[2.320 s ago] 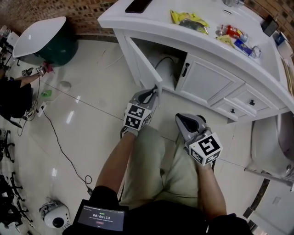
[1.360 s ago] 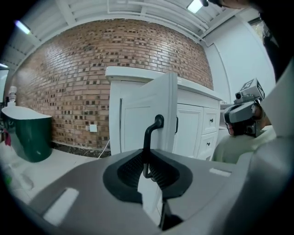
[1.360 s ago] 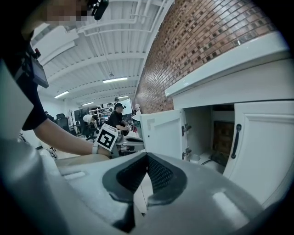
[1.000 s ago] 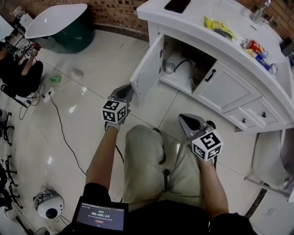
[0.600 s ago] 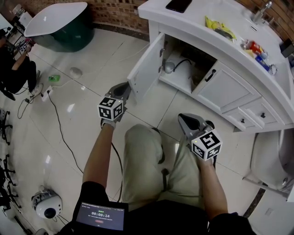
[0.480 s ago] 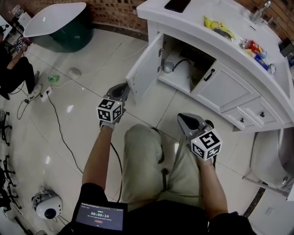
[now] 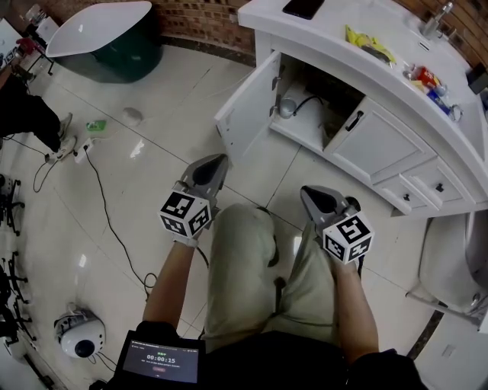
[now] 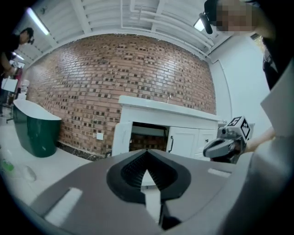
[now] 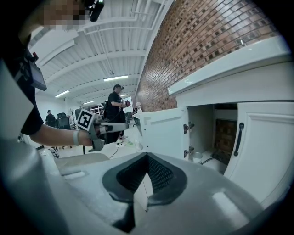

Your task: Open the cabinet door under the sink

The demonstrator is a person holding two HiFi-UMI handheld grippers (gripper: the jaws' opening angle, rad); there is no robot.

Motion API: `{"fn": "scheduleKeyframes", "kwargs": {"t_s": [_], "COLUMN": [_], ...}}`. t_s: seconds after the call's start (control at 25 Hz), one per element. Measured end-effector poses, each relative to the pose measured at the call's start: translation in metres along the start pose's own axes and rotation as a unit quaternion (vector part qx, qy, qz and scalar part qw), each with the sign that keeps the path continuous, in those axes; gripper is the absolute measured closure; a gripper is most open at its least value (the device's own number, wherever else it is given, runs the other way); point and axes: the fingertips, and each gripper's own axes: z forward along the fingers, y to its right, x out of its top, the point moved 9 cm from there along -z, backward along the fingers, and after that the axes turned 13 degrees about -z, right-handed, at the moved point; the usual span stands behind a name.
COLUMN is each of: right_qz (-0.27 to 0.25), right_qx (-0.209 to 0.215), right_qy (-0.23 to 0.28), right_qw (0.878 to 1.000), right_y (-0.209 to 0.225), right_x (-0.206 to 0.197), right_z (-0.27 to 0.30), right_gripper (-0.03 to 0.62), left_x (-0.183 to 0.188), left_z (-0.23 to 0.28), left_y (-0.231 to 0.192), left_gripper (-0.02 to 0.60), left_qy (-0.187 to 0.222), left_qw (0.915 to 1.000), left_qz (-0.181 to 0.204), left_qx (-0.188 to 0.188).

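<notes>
floor [image 7: 152,190]: glossy pale tile | wall [image 8: 92,82]: brick | ceiling [image 9: 92,55]: strip lights

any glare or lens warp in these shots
Head view: glare spots on the glossy floor. Left gripper view: fisheye bows the brick wall, corners go black. Right gripper view: the counter curves likewise, same black corners.

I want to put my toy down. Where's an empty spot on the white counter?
Bare white countertop lies between the black phone and the yellow snack packet. Its right end, by the red and blue packets, is crowded.
</notes>
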Motion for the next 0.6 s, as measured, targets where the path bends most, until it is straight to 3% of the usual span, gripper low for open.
{"fn": "scheduleKeyframes", "kwargs": {"t_s": [0.16,0.36,0.6], "right_qz": [0.004,0.006,0.018], "right_qx": [-0.003,-0.009,-0.026], "right_qy": [0.001,0.003,0.016], "right_qw": [1.000,1.000,0.999], "right_y": [-0.015,-0.044,-0.075], "right_x": [-0.004,-0.011,-0.023], "right_z": [-0.011,-0.033,-0.070], "right_gripper": [0.602,0.602,0.602], "left_x": [-0.001,-0.029,-0.044], "left_z": [-0.027,-0.062,-0.099], "left_y": [0.051,0.100,0.125], "left_gripper": [0.566,0.566,0.566], "left_qy": [-0.024,-0.042,0.002], "left_qw": [0.9986,0.9948,0.9942], "left_qz": [-0.018,-0.050,-0.065], "left_qx": [-0.044,-0.079,-0.086]}}
